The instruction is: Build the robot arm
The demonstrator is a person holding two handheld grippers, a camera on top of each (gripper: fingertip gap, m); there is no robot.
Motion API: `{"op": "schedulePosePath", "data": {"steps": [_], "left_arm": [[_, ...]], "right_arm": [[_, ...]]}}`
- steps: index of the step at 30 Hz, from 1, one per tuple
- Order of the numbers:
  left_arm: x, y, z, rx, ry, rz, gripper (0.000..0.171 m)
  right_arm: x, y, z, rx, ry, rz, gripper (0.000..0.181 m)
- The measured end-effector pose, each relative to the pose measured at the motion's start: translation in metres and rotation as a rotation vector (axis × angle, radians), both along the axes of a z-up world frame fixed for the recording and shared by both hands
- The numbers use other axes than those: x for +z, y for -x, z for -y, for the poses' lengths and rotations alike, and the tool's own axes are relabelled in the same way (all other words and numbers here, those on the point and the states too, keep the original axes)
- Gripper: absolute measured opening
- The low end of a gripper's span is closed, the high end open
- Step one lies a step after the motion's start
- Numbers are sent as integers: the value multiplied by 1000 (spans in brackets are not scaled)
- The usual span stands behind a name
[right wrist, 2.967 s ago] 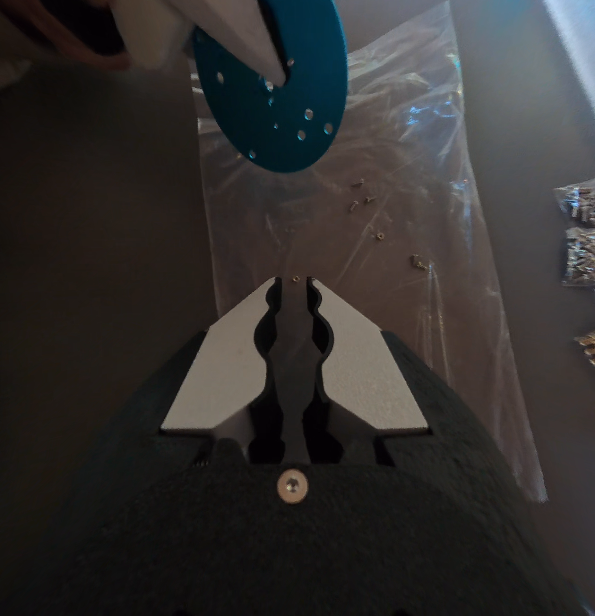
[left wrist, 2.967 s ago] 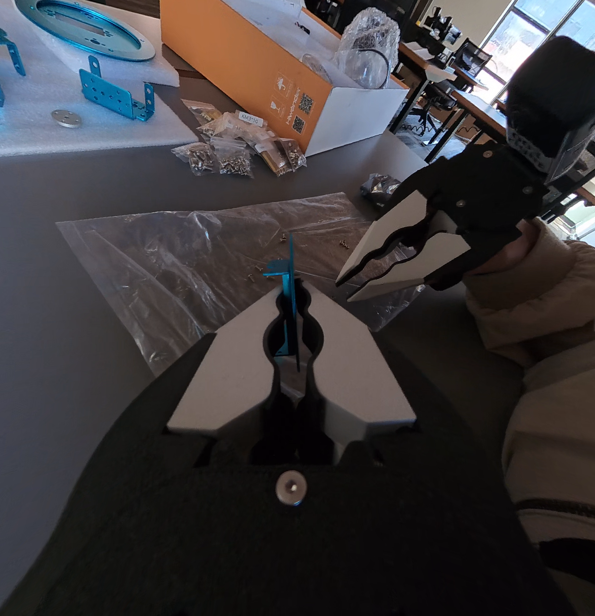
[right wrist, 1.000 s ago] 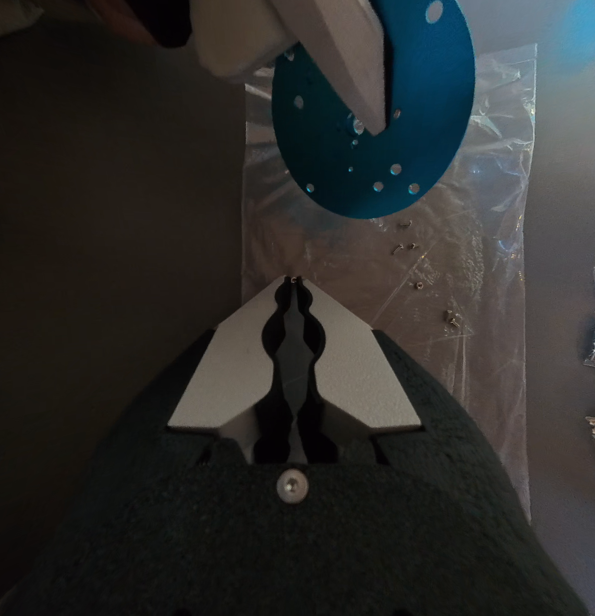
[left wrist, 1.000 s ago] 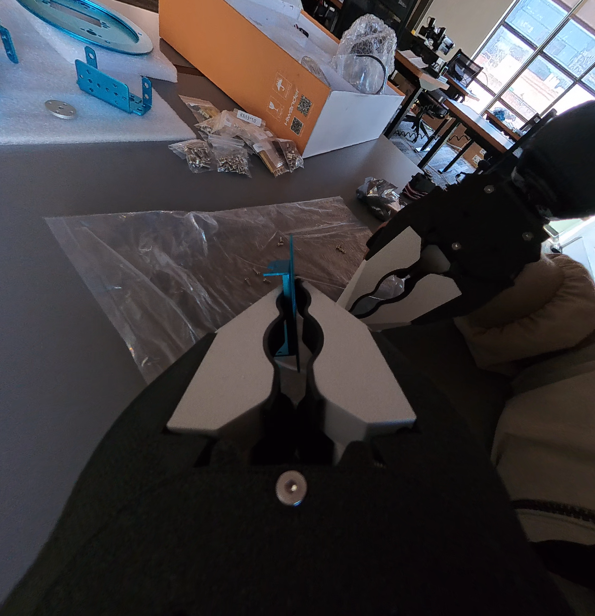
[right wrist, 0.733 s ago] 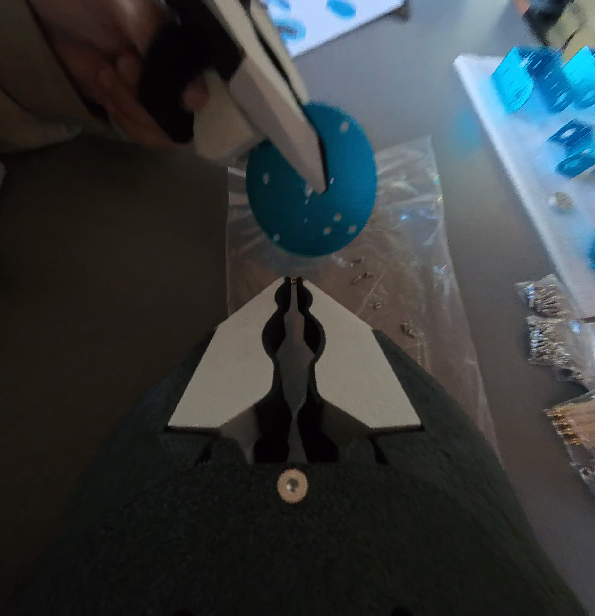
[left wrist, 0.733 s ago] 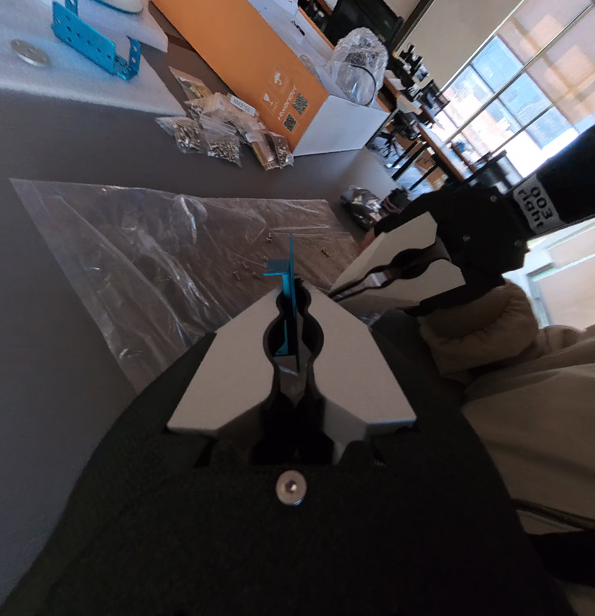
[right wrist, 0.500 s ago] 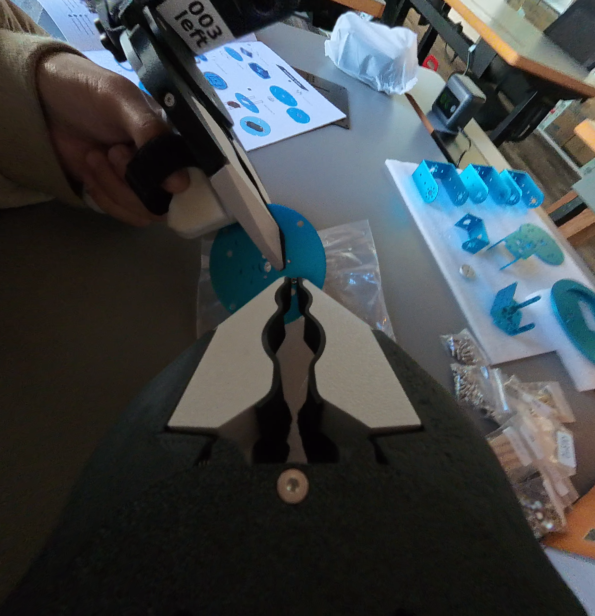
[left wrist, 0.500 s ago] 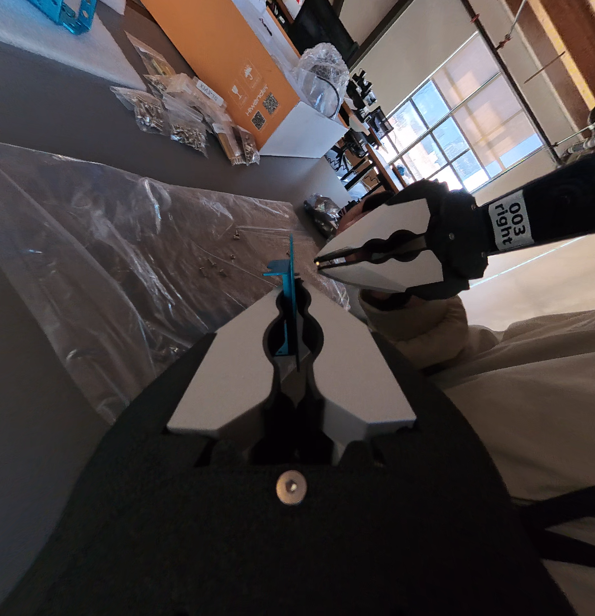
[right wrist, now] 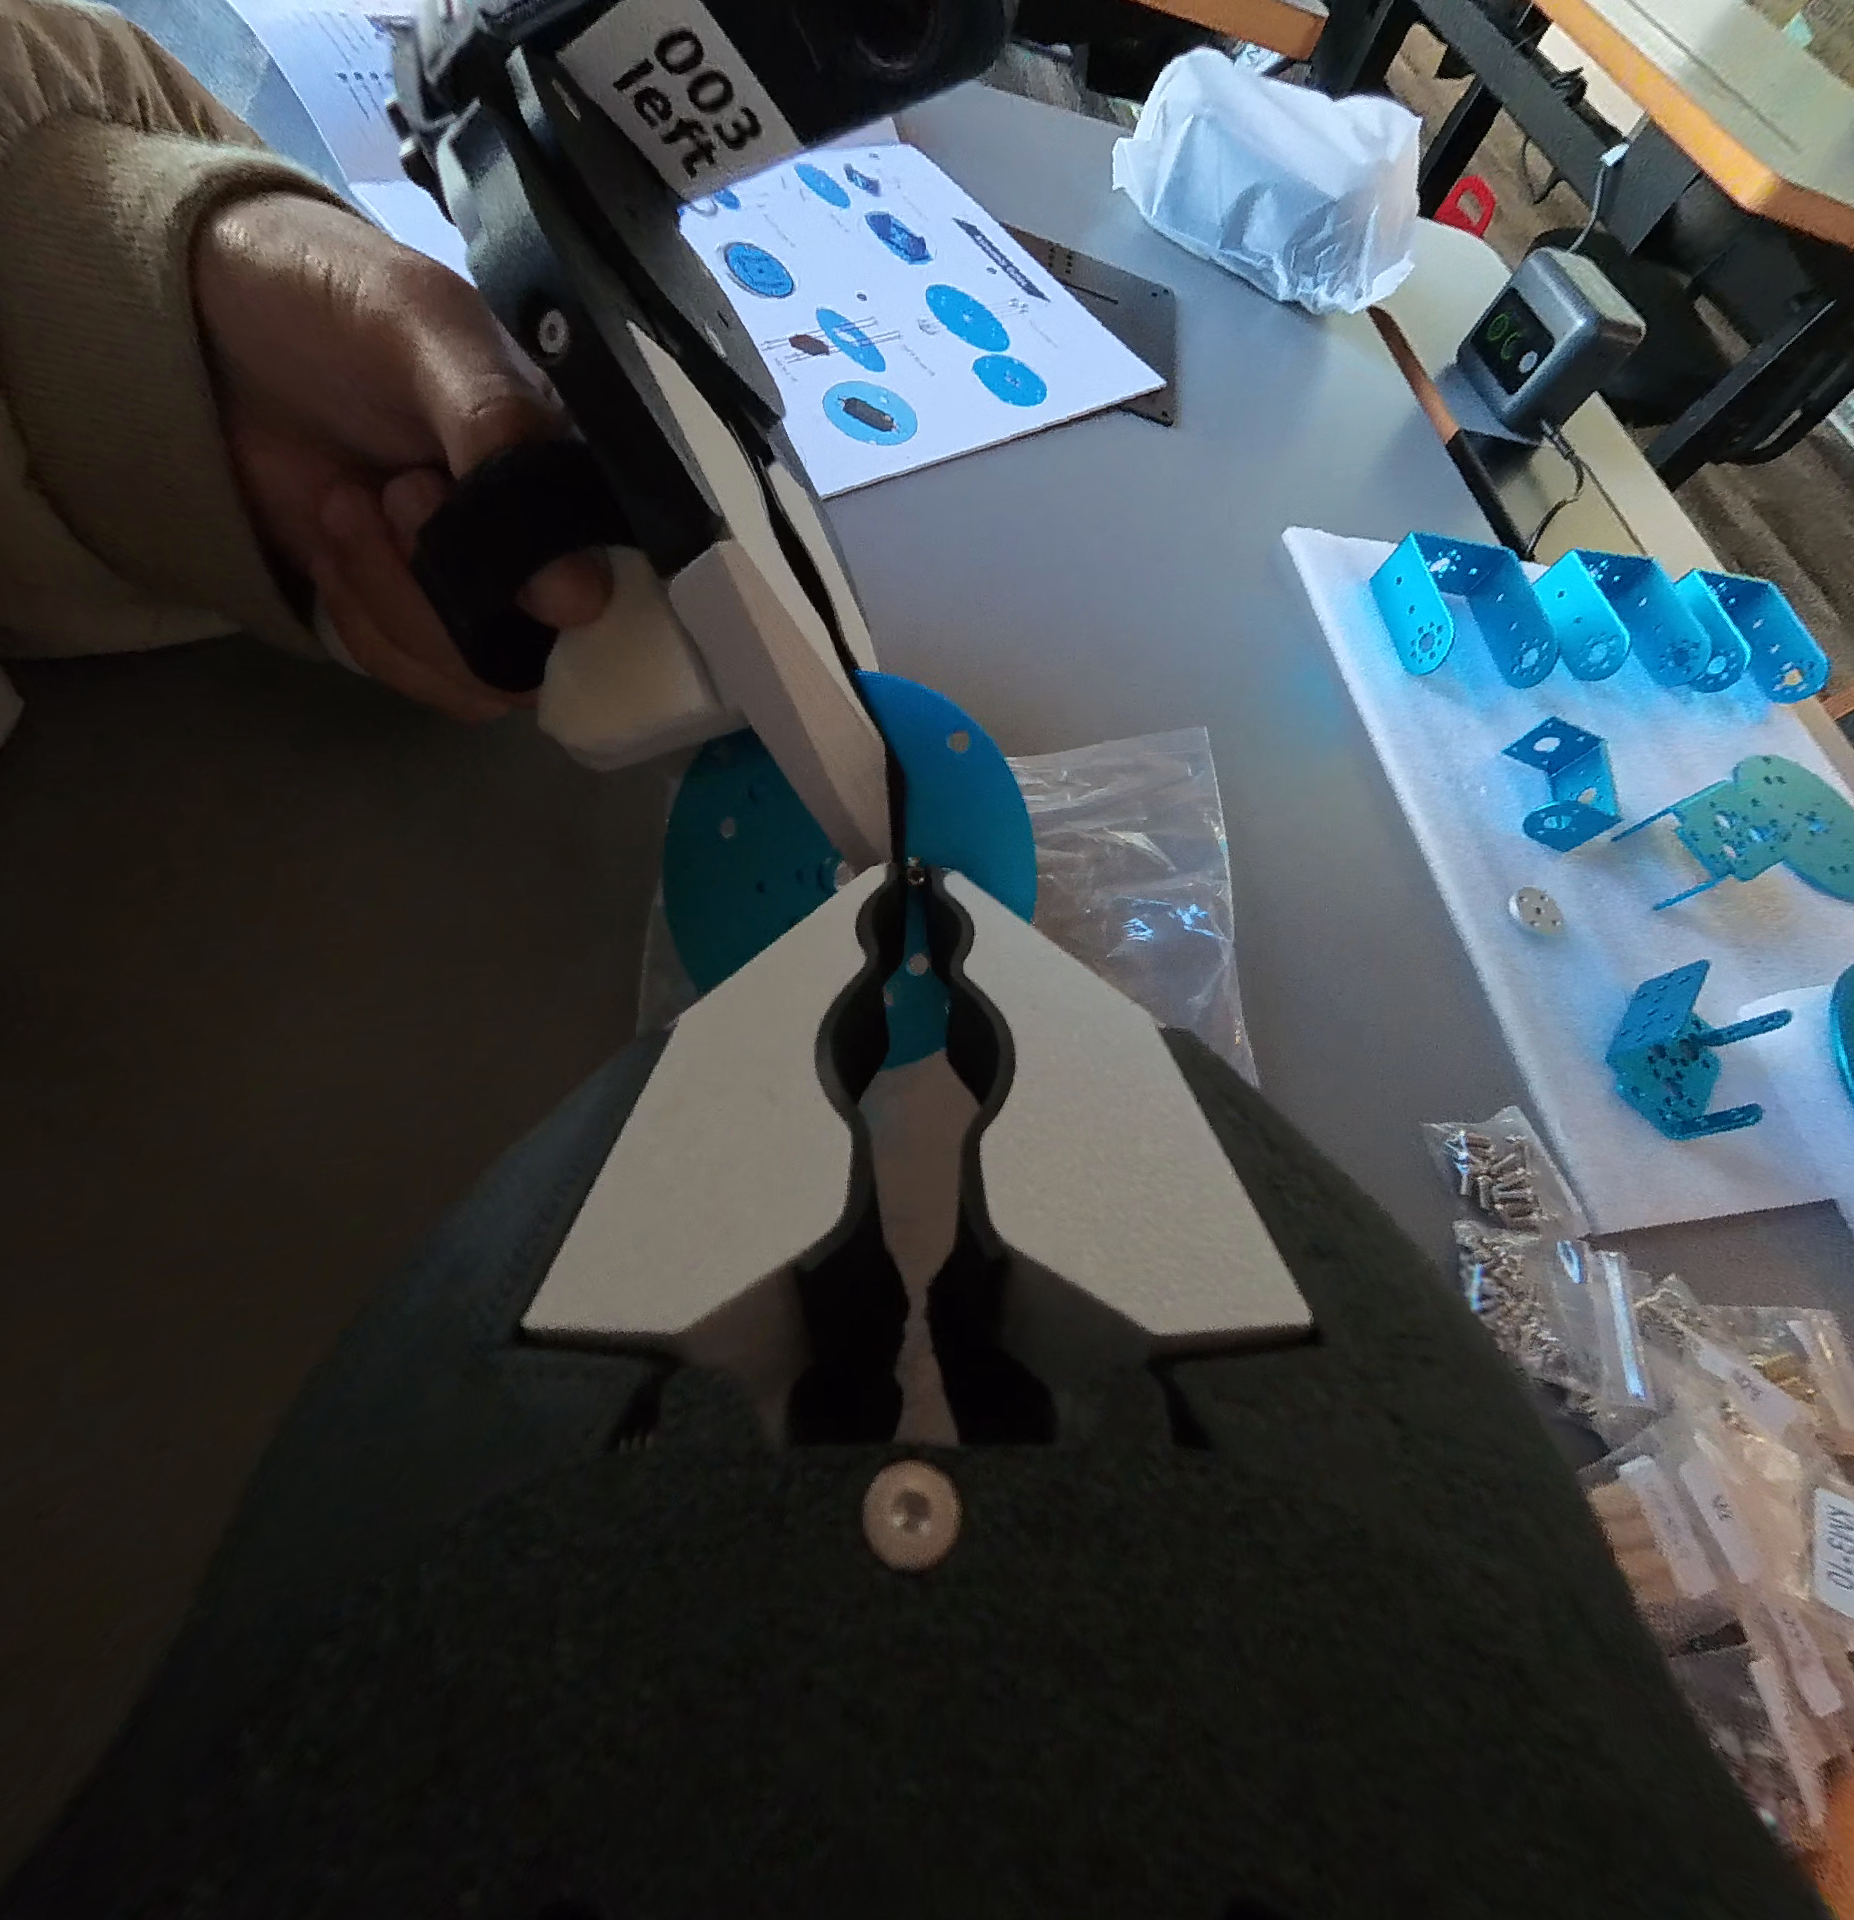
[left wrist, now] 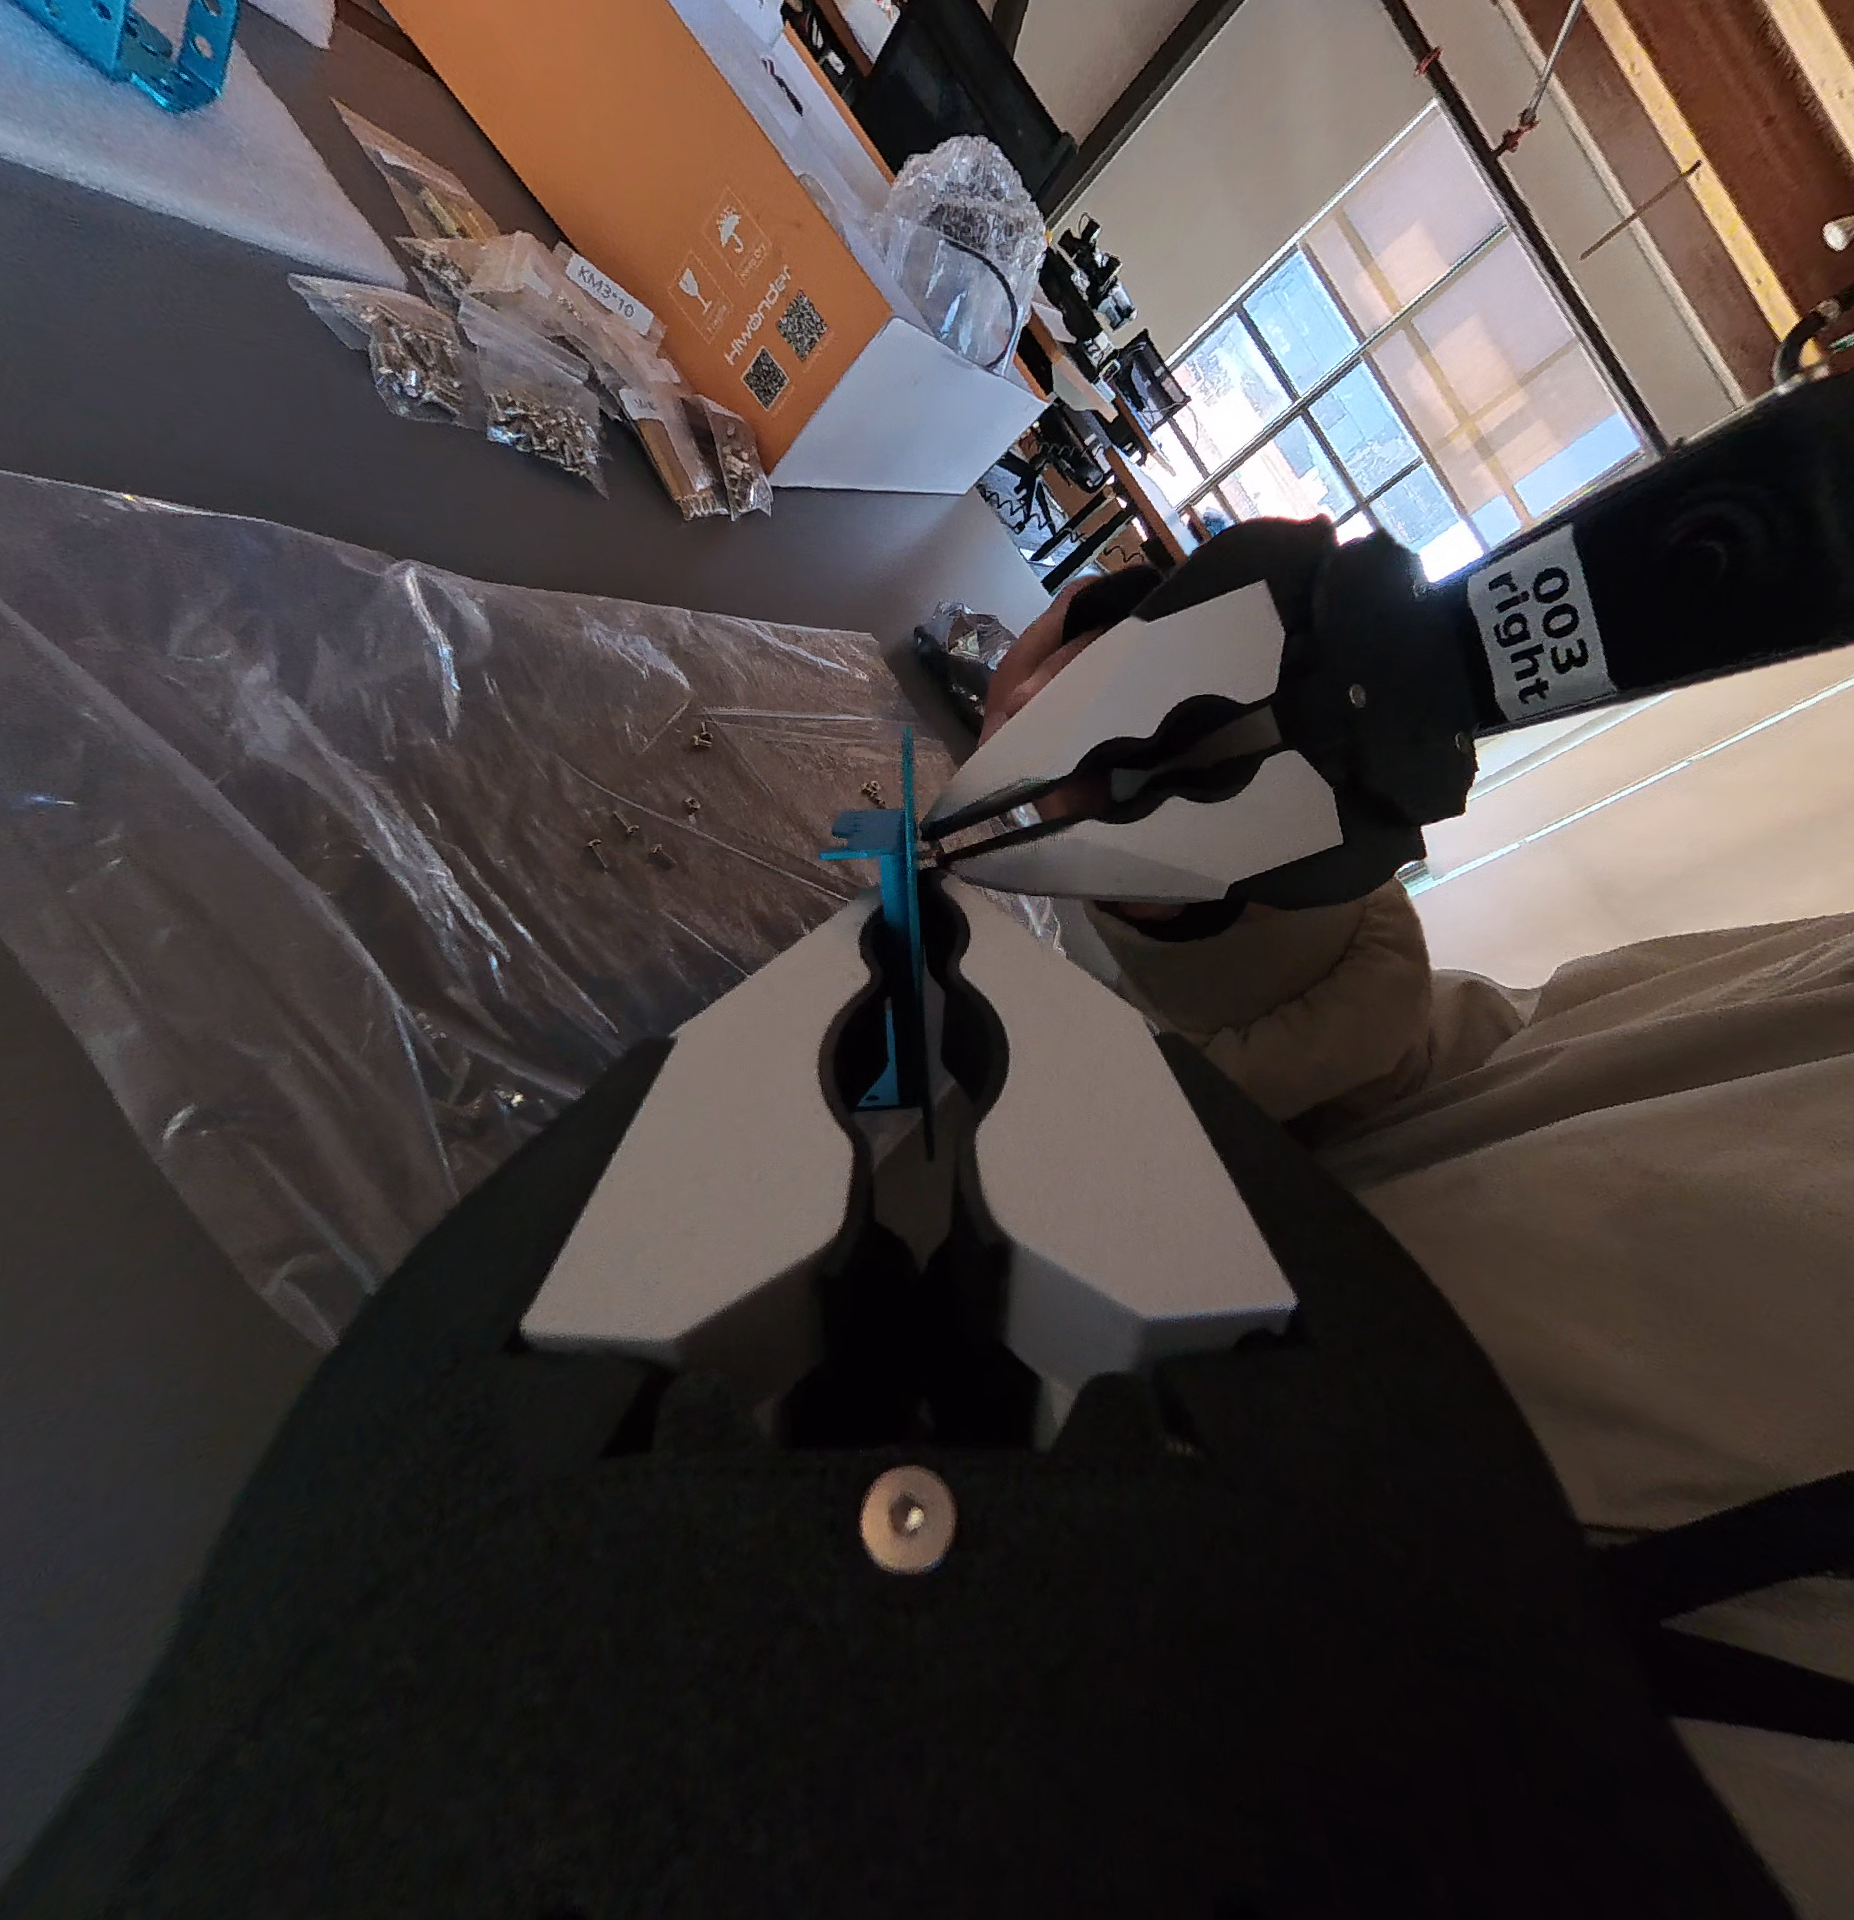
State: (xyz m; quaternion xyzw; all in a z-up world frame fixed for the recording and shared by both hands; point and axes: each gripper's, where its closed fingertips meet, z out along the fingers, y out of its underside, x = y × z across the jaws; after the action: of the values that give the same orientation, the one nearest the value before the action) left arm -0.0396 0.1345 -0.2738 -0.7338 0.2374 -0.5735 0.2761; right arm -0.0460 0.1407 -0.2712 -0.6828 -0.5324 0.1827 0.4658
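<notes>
My left gripper (left wrist: 910,906) is shut on a round blue metal disc (left wrist: 907,805) with several holes, seen edge-on, with a small blue bracket on its far side. In the right wrist view the disc (right wrist: 970,790) faces me, held by the left gripper (right wrist: 881,844) in a person's hand. My right gripper (right wrist: 915,885) is shut on a tiny screw (right wrist: 915,876), and its tips are at the disc's face near the middle. It also shows in the left wrist view (left wrist: 928,842), touching the disc from the right. Both are held above a clear plastic bag (left wrist: 331,748).
Loose screws (left wrist: 632,831) lie on the bag. Small bags of screws (left wrist: 487,384) and an orange box (left wrist: 632,177) are behind. A white foam sheet (right wrist: 1422,790) bears blue brackets (right wrist: 1588,644). A printed sheet (right wrist: 902,322) and a white bundle (right wrist: 1266,197) lie farther off. The tips of both grippers are at nearly the same place.
My right gripper closed on a tiny screw over the bag, rose, turned and brought its tips to the disc's face. My left gripper tilted the disc towards it.
</notes>
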Motion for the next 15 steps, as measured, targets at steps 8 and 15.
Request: {"op": "schedulePosePath", "data": {"steps": [8, 15], "left_arm": [[1, -1, 1, -11, 23, 18, 1], [5, 0, 3, -23, 50, 54, 1]], "right_arm": [[6, 5, 4, 67, 3, 25, 2], [7, 4, 2, 70, 77, -29, 2]]}}
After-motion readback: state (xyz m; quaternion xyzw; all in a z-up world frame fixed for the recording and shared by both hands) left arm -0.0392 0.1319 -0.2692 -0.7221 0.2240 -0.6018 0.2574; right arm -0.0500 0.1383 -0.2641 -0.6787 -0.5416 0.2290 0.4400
